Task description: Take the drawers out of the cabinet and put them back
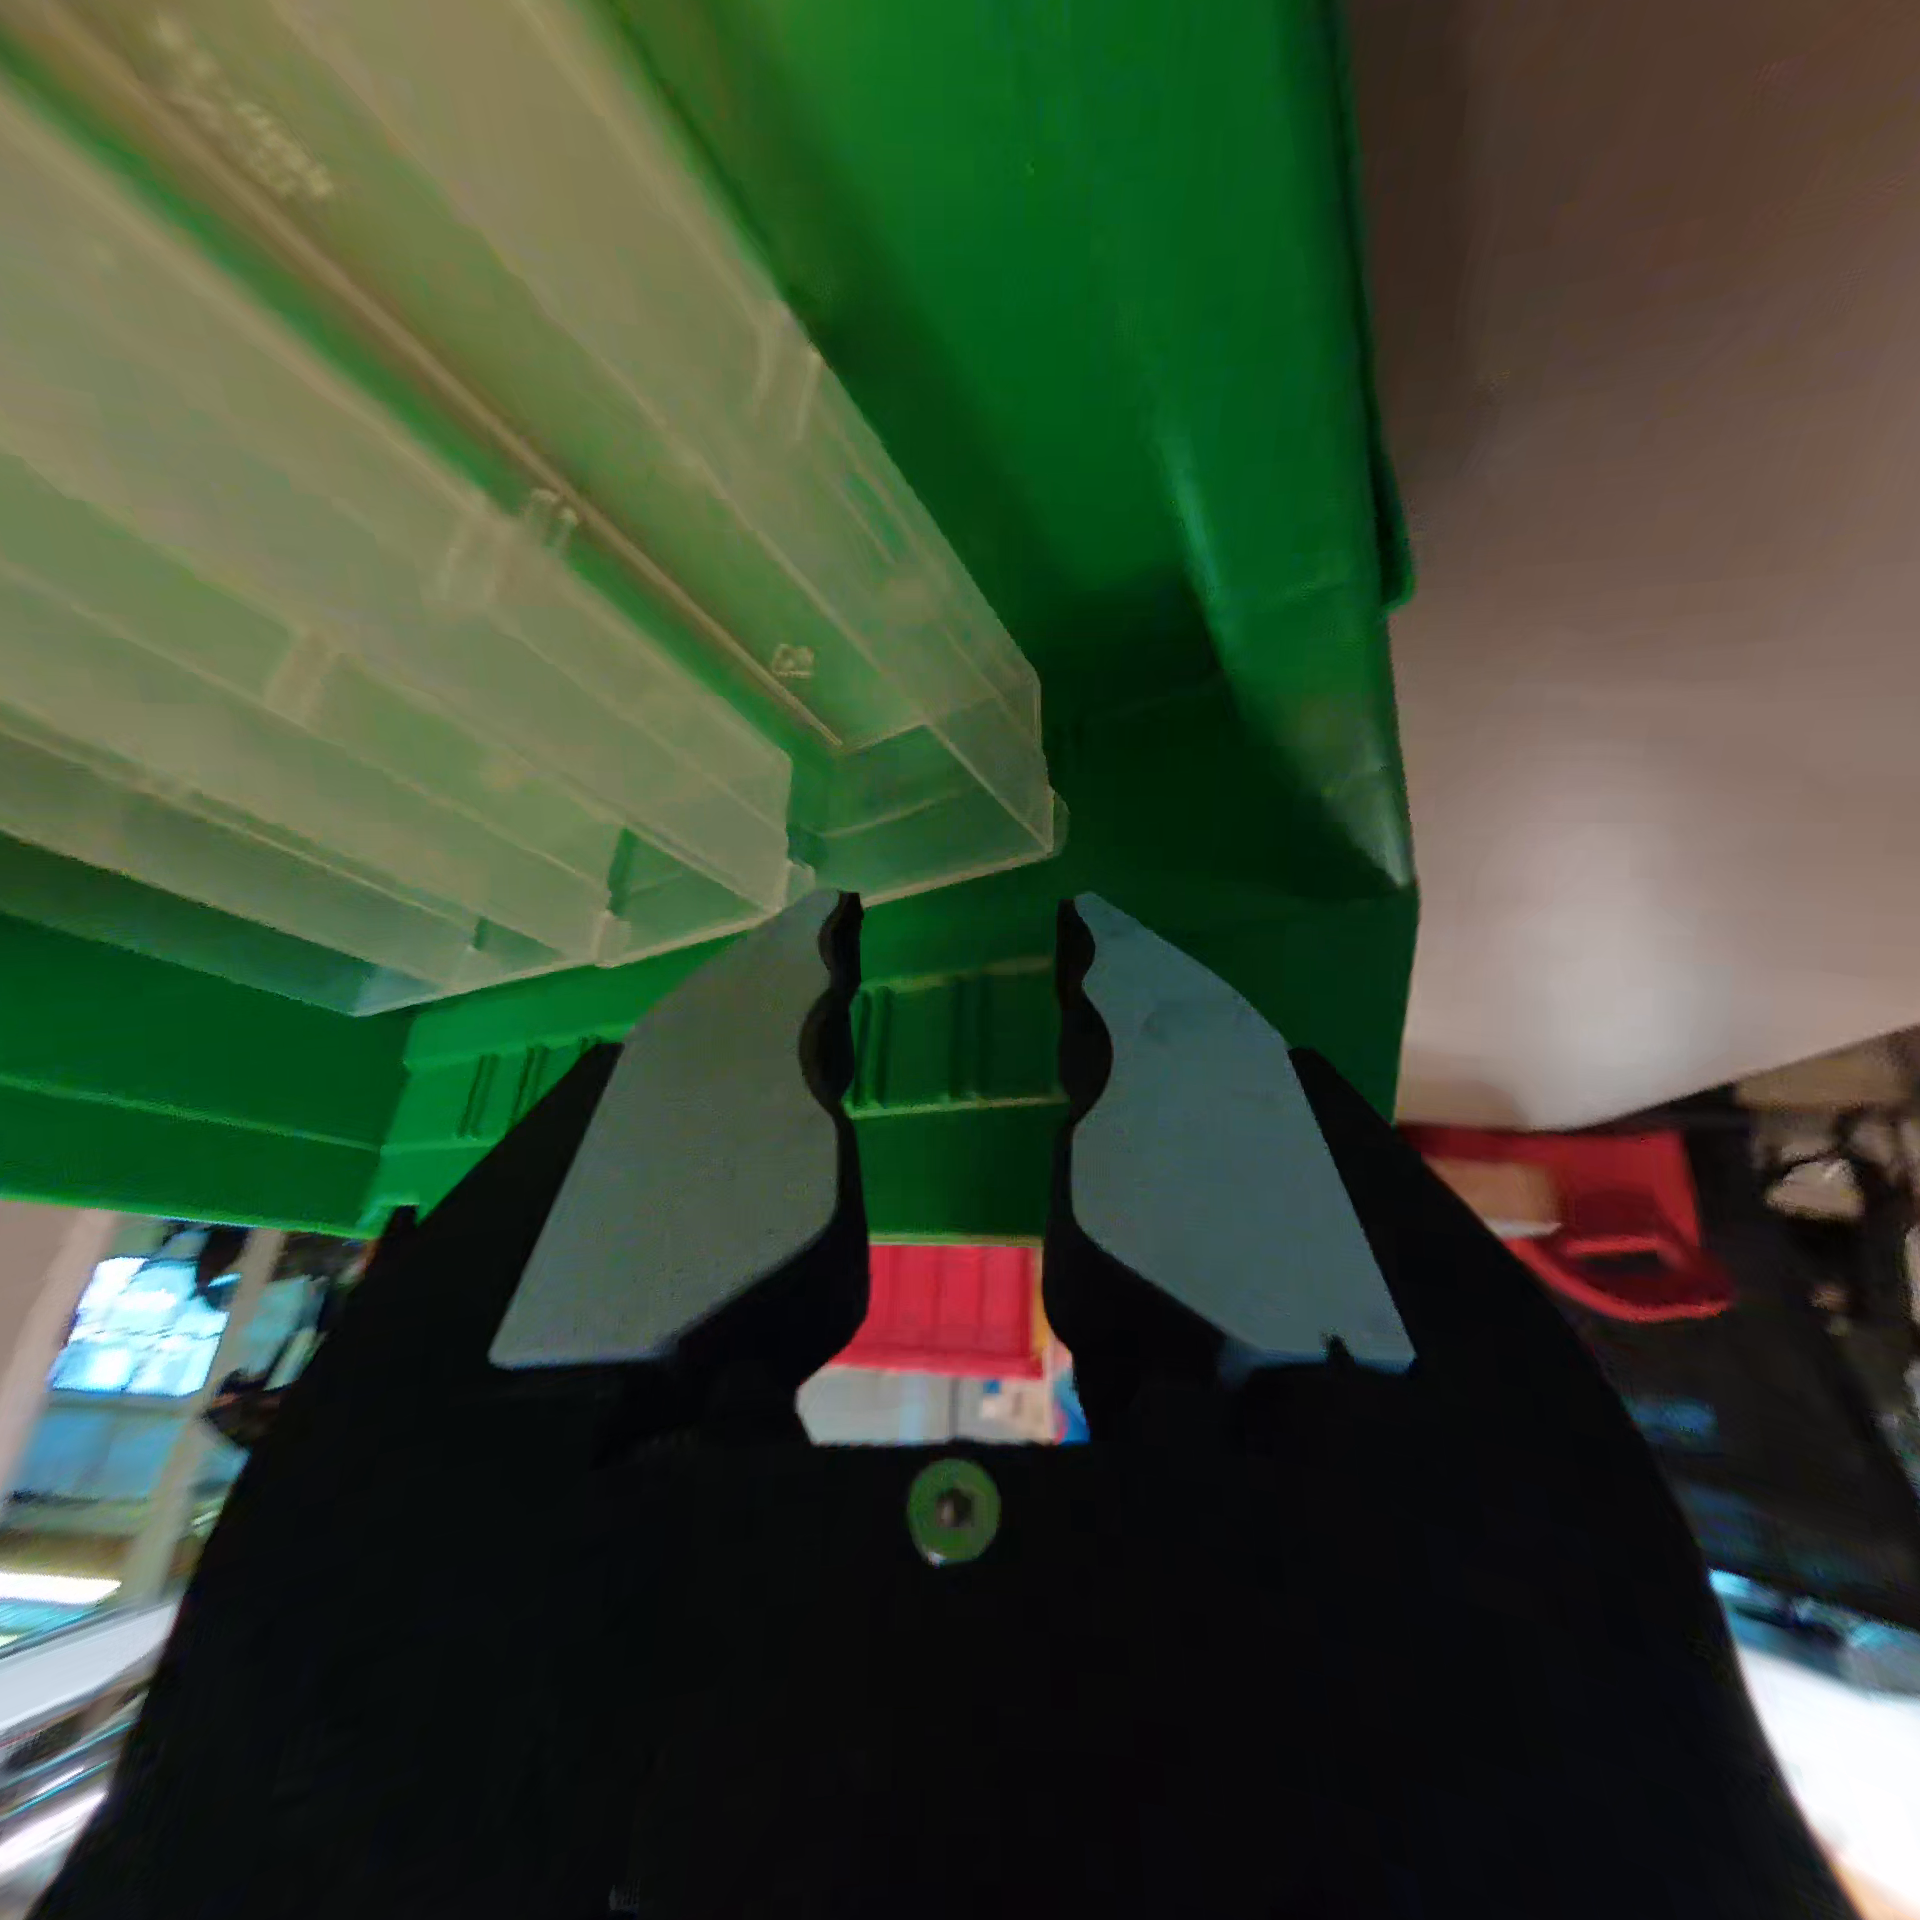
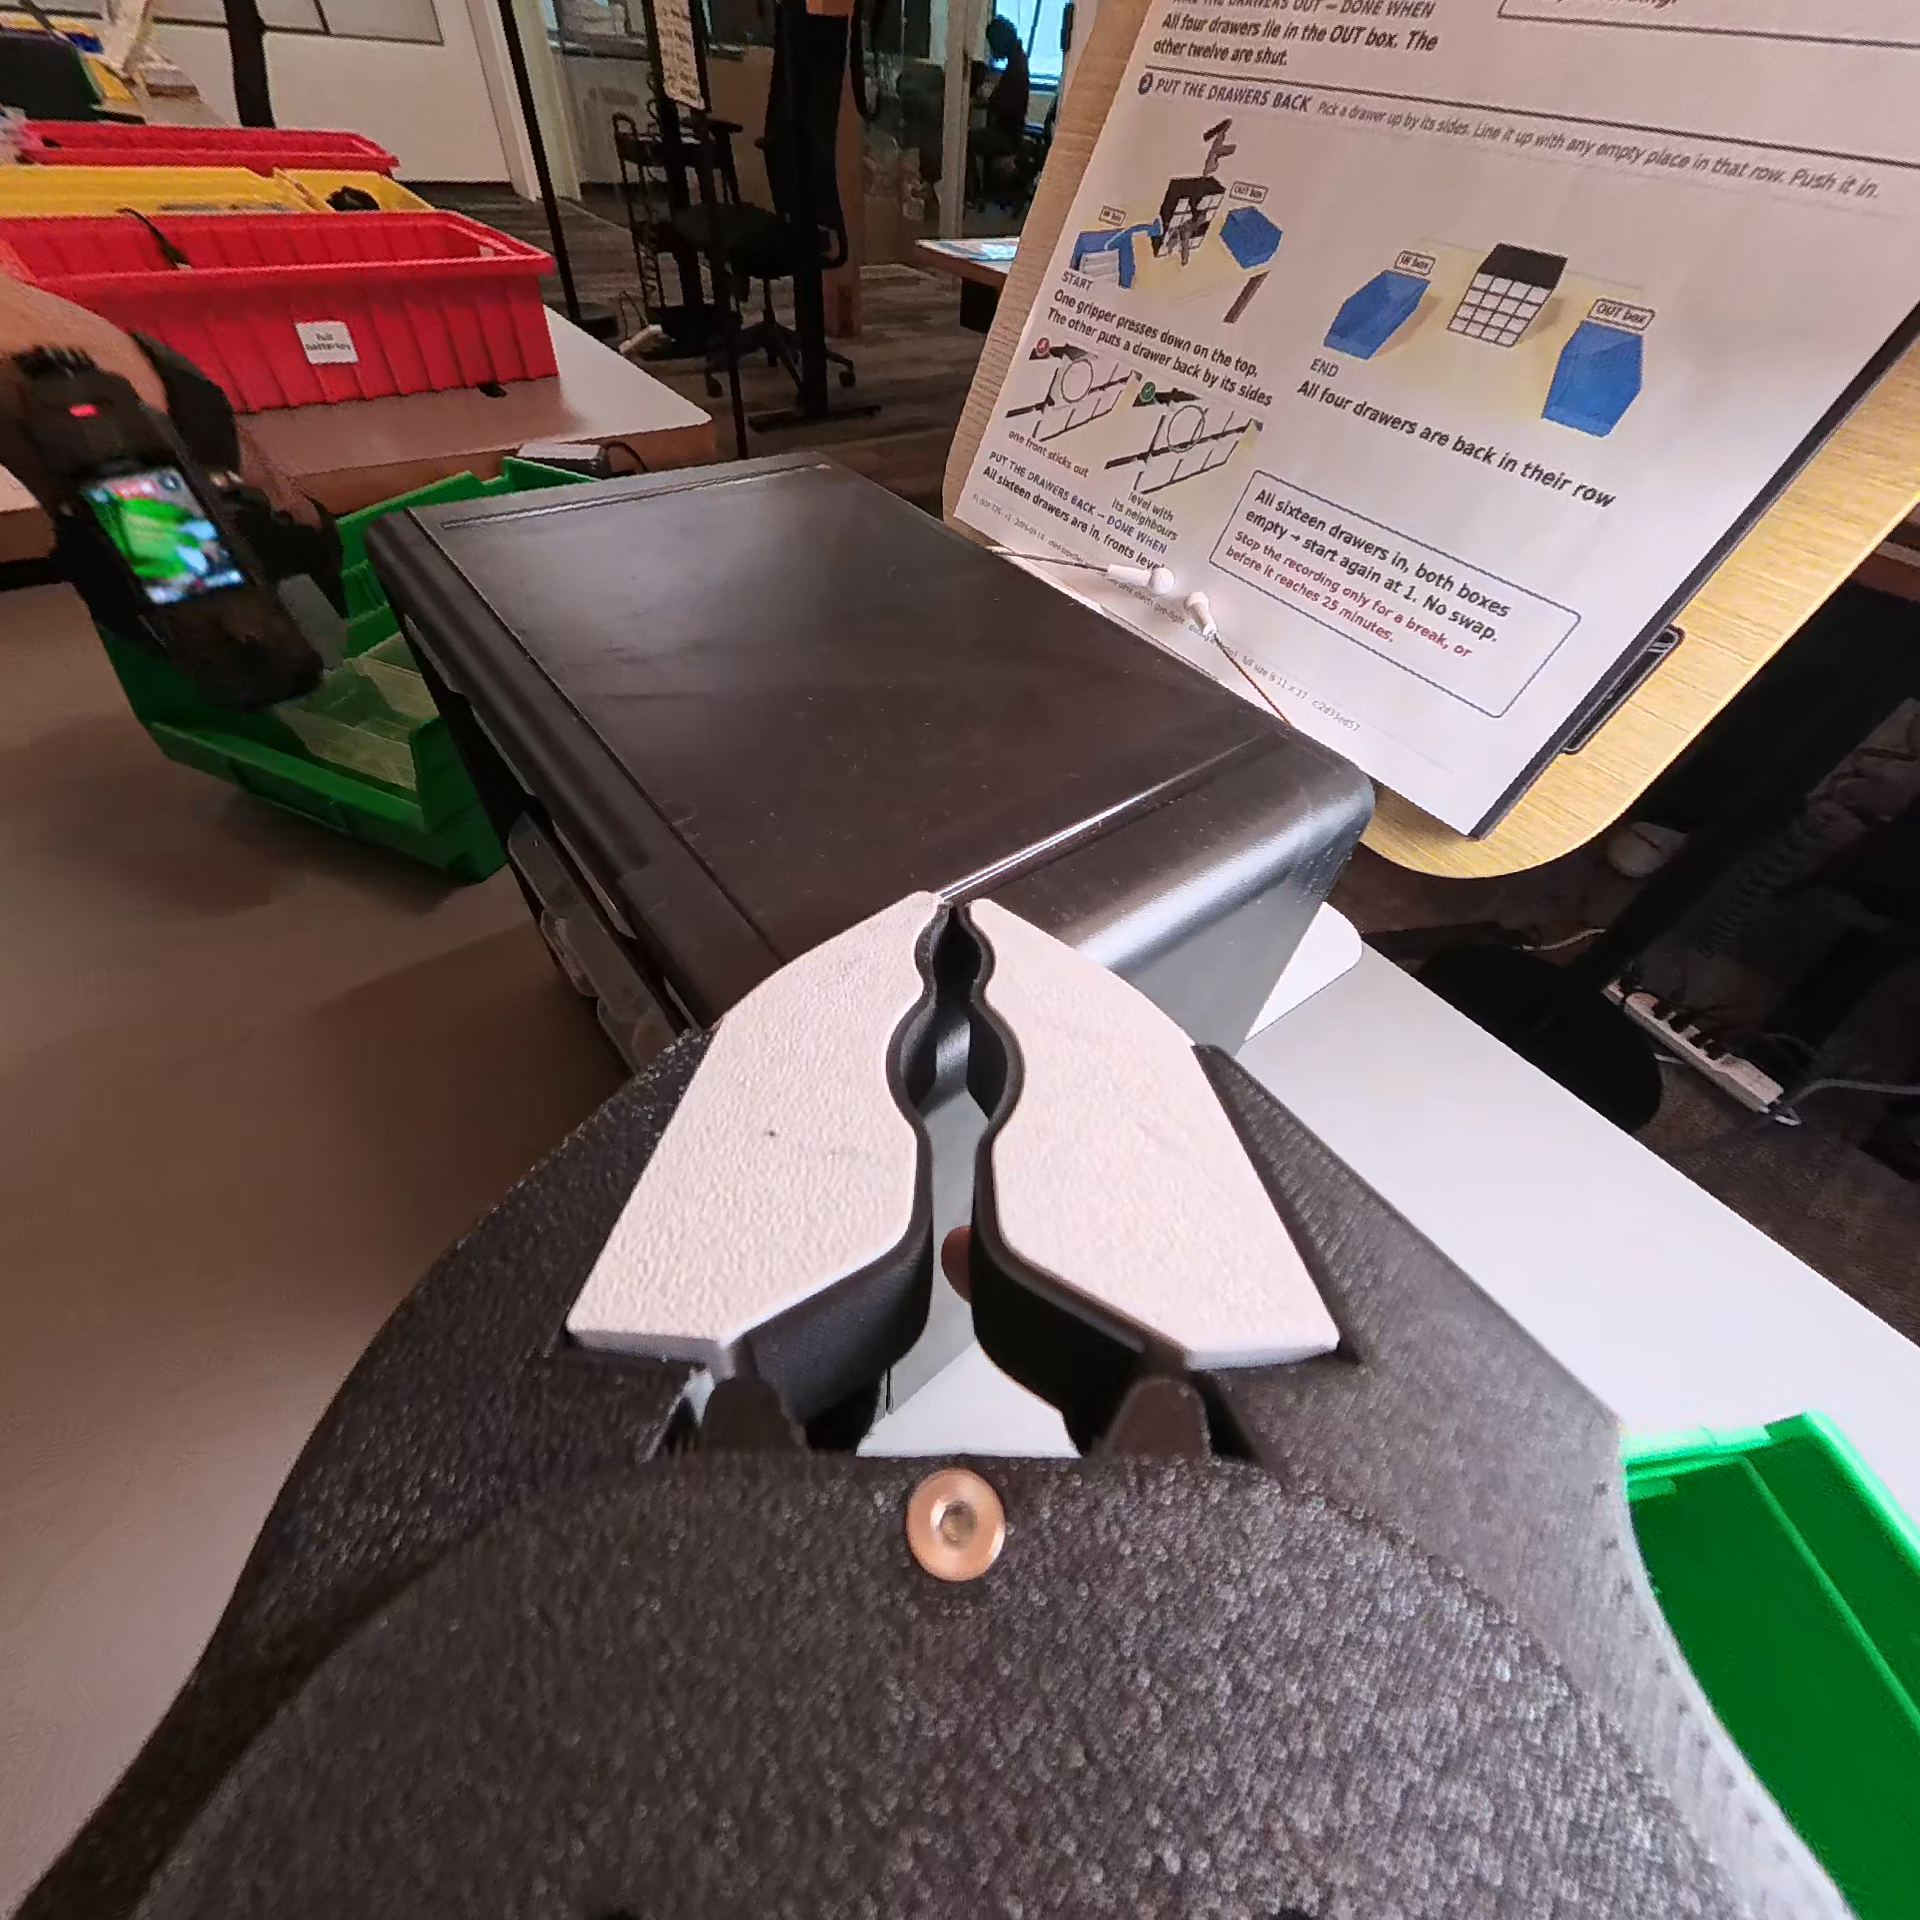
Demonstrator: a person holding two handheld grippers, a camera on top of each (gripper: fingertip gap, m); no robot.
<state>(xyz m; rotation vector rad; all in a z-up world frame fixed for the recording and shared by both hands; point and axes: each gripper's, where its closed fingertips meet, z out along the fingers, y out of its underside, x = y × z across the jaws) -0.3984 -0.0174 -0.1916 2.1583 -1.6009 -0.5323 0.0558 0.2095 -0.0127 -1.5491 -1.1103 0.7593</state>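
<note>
In the left wrist view my left gripper is open, its tips right at the end of a clear plastic drawer. That drawer lies with other clear drawers in a green bin. In the right wrist view my right gripper is shut and empty, its tips resting on the near end of the black cabinet's top. The left gripper also shows there, far left, over the green bin beside the cabinet. A few drawer fronts show on the cabinet's left face.
A second green bin sits at the lower right on the table. An instruction board leans behind the cabinet. Red bins and a yellow bin stand on another table at the back left. Office chairs stand beyond.
</note>
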